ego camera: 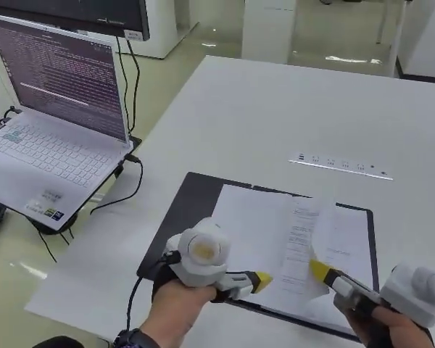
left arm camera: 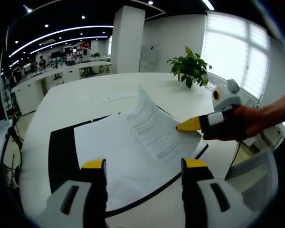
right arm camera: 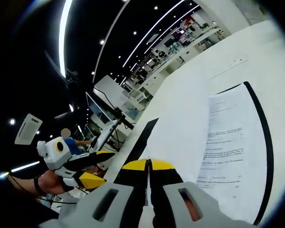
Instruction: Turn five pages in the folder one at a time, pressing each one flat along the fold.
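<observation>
The white table (ego camera: 275, 109) carries the open black folder (ego camera: 192, 210), flat at lower centre and holding a stack of sheets (ego camera: 246, 232). One page (ego camera: 309, 228) curls up above the fold, its lower edge pinched between the right gripper's (ego camera: 320, 270) closed jaws, likely mid-turn. The left gripper (ego camera: 261, 280), jaws spread, hovers at the folder's near edge, seemingly ready to press.

Print on page (ego camera: 302, 235) and laptop screen (ego camera: 65, 76) is illegible.
</observation>
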`<state>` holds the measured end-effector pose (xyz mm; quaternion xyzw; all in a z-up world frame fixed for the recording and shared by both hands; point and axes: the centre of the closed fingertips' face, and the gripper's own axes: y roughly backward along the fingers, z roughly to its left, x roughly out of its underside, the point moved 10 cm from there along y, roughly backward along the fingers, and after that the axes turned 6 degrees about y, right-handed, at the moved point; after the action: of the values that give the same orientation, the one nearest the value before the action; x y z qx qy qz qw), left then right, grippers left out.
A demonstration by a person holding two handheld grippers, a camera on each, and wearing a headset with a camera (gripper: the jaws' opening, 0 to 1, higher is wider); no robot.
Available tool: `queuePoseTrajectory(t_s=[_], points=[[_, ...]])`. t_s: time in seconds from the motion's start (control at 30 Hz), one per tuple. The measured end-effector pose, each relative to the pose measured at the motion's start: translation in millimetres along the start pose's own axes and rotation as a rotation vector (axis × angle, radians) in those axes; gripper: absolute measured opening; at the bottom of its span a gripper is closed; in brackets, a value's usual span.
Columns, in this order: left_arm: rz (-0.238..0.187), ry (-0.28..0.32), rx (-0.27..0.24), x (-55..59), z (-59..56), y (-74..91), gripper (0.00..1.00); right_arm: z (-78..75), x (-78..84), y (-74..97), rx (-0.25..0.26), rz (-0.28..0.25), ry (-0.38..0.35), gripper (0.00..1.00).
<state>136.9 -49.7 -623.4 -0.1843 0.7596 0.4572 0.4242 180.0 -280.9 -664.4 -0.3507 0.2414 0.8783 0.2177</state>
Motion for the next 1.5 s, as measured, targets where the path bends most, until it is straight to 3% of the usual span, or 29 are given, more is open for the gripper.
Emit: queuePoseTrajectory(t_s=[0.23,0.63,1.0,1.23,1.5], points=[[-0.001,0.021,-0.038,7.6,12.9,14.2,0.63,14.5,-1.1,-19.2,-0.036,0.022,0.020,0.00],[-0.026,0.054,-0.089,9.6,30.6,38.4,0.65,29.1,3.9,-44.8,-0.074,0.053,0.013,0.00],[-0.046,0.086,-0.137,11.6,45.3,56.9,0.65,43.3,13.3,-73.9,-0.104,0.119,0.022,0.00],[-0.054,0.101,-0.145,12.8,49.4,62.1,0.66,51.7,23.3,-97.8,-0.110,0.140,-0.011,0.00],[-0.047,0.128,-0.146,23.4,60.1,67.6,0.65,52.6,33.9,-120.7,-0.104,0.145,-0.071,0.00]])
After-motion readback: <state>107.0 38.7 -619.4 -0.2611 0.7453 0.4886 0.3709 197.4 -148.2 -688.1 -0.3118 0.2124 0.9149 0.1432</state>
